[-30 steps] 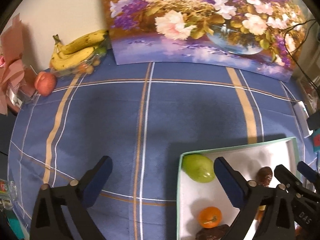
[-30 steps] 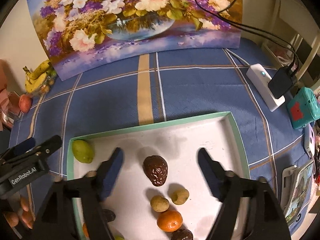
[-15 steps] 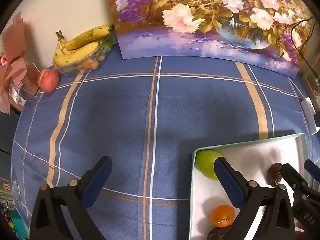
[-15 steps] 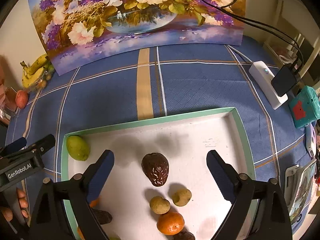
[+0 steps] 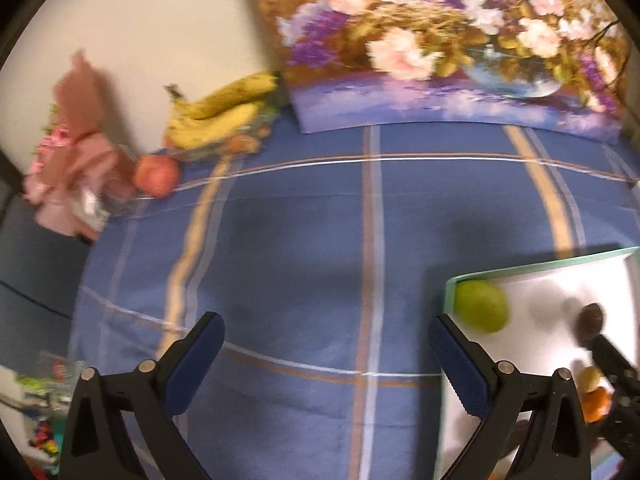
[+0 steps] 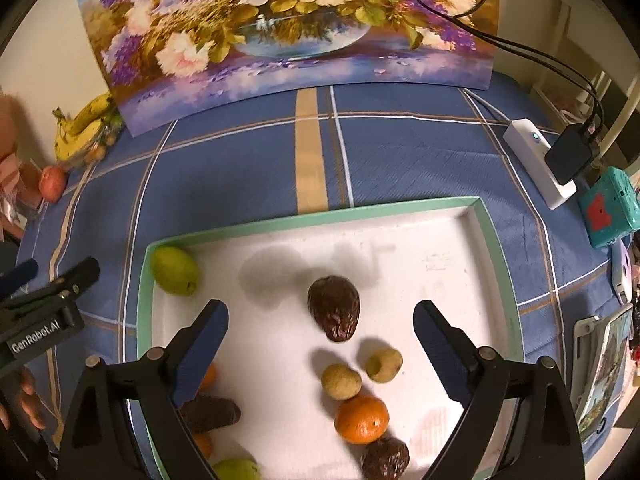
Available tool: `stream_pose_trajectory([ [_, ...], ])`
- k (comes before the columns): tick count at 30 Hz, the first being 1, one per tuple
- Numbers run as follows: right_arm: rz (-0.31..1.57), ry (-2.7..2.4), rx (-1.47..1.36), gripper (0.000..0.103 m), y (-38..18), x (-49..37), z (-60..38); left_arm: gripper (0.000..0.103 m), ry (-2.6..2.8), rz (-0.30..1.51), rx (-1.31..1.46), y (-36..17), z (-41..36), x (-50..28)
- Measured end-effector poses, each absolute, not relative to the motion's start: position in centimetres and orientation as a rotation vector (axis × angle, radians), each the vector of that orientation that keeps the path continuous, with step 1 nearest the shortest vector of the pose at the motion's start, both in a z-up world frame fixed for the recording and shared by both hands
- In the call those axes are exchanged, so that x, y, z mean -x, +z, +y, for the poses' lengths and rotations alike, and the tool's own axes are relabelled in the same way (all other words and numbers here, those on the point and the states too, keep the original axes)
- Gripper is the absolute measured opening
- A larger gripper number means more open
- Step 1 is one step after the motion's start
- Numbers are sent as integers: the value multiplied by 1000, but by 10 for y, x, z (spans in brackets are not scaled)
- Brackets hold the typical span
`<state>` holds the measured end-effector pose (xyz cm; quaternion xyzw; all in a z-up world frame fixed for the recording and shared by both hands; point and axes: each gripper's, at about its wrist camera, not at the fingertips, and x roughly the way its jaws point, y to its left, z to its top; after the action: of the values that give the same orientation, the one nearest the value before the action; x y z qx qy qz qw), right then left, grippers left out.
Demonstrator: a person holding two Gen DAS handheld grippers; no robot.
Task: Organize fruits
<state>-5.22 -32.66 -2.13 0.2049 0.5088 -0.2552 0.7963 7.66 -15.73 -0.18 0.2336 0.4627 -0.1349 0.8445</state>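
Observation:
A white tray with a green rim (image 6: 492, 224) lies on the blue checked tablecloth. In it are a green fruit (image 6: 175, 270) in the far left corner, a dark brown wrinkled fruit (image 6: 334, 308), two small tan fruits (image 6: 341, 381), an orange (image 6: 361, 419) and more fruit near the front. My right gripper (image 6: 320, 322) hangs open over the tray, the brown fruit lying between its fingers untouched. My left gripper (image 5: 326, 338) is open and empty over bare cloth left of the tray (image 5: 450, 292). Bananas (image 5: 218, 114) and a red fruit (image 5: 156, 175) lie at the far left.
A flower painting (image 6: 288, 20) leans against the back wall. A white power strip with a black adapter (image 6: 554, 164), a teal device (image 6: 612, 212) and phones crowd the right edge. Pink wrapping (image 5: 72, 168) sits at the far left. A hand (image 6: 24, 404) holds the left gripper.
The right gripper's jaws have spread wider around the brown fruit. The left gripper has swung left and tilted up, so the tray has slid to its right and the view is blurred.

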Motion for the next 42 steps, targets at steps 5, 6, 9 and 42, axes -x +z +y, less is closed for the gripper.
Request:
stream_pose_trajectory([
  [5,1088,-551,-449,94,-17,62,-320,103,-291,981,-471,4,-139,-70],
  [6,1089,-552,-451,94,-17,65,-319,103,-291,984,-469,4,-135,-68],
  [9,1094,-569,-443,94,-15,73,-313,103,-290,988,-475,4,-128,-59],
  [42,1044,-574,-358,94,-7,152,-214,103,-358,996,-398,8,-21,28],
])
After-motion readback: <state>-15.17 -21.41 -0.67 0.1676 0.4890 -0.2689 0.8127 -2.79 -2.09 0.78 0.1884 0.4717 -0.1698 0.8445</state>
